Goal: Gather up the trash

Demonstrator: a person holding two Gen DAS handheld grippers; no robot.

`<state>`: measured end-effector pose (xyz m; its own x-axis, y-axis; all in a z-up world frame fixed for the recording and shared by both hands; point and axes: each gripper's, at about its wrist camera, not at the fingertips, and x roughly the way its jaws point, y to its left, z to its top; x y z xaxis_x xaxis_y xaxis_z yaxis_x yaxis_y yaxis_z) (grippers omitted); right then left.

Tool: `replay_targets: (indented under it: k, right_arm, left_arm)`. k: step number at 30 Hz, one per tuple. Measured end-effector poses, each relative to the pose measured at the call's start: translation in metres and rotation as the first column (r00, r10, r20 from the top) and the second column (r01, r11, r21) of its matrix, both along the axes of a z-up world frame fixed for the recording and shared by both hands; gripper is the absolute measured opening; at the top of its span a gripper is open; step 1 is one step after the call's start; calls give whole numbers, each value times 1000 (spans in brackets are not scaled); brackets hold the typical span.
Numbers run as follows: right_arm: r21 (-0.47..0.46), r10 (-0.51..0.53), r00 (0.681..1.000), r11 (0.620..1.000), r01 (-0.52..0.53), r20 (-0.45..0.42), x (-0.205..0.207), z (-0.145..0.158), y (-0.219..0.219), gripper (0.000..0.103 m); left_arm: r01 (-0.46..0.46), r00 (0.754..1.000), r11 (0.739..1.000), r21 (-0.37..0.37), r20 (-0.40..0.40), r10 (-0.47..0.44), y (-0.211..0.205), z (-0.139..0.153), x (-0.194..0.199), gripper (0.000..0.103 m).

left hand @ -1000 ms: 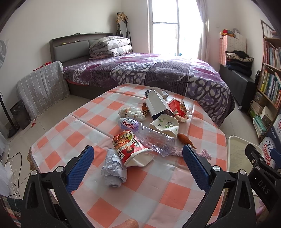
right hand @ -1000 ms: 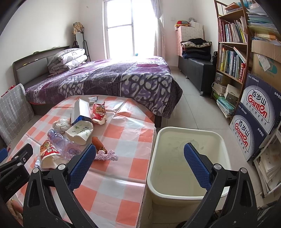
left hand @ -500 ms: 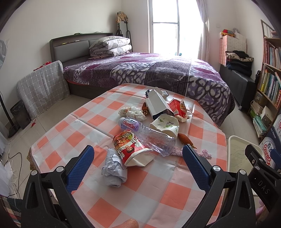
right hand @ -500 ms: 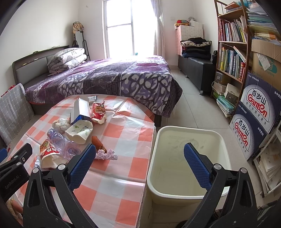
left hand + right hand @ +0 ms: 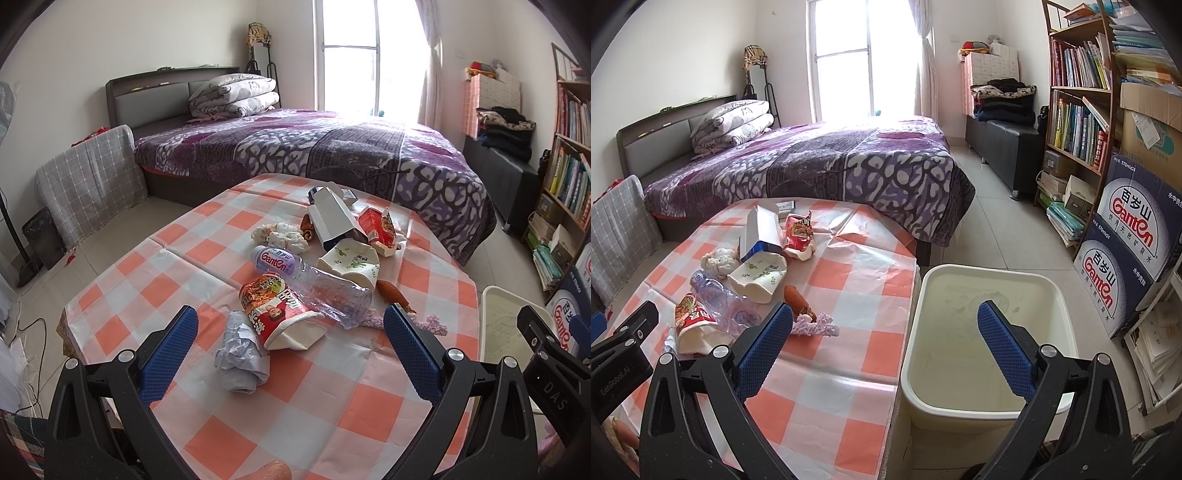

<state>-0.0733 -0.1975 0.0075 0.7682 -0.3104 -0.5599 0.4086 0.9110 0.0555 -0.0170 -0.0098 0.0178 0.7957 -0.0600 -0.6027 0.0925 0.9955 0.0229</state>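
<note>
Trash lies in a heap on the orange-checked table [image 5: 332, 398]: a crumpled grey paper wad [image 5: 242, 356], a red noodle cup [image 5: 277, 310], a clear plastic bottle [image 5: 314, 280], a white flowered cup [image 5: 351, 260], a white carton [image 5: 332, 218], a red snack bag [image 5: 378, 229], tissue balls [image 5: 282, 234] and a sausage [image 5: 395, 291]. My left gripper [image 5: 290, 339] is open and empty, hovering just before the paper wad. My right gripper [image 5: 884, 341] is open and empty over the table's right edge, beside the cream bin [image 5: 990, 410] on the floor.
A purple bed [image 5: 332, 147] stands behind the table. A bookshelf [image 5: 1078, 92] and stacked water cartons [image 5: 1126, 229] line the right wall. A purple lace scrap [image 5: 816, 326] lies near the table's right edge. The bin also shows in the left wrist view [image 5: 491, 295].
</note>
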Motion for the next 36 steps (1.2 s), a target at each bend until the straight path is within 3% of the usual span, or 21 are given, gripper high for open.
replay_targets:
  k: [9,14,17,20,25,31,36]
  right_arm:
    - [160,31,996,987,-17,-86,23,7,-6,96]
    - [235,123,980,968,-83,-158,59,23,-16,96]
    - [277,207,950,951,-138,-236,84,19,-16,96]
    - [309,268,916,935,-172,-300,106,11,-18,96]
    - [408,303,887,901,-147,-349,138,-14,-28,96]
    - [546,297,877,836,-49,-377,155,-43,-45,96]
    - [562,282,870,827,-7,-404,159,-54,-55,96]
  left_arm:
    - [-21,993,1000,-17,-113,19,26,18,42,97]
    - [-36,969,988,-152,-246,-3,53,28,91,97]
    - [-24,930,988,-156,-365,-35,61,23,123,97]
    - [-8,869,992,-125,-492,-55,56,6,150,97]
    - [-133,773,958,-254,-632,-60,63,-33,185,97]
    - [-235,711,941,-245,-703,-6,62,-66,222,97]
    - [-311,652,910,-274,-759,-5,58,-93,240,93]
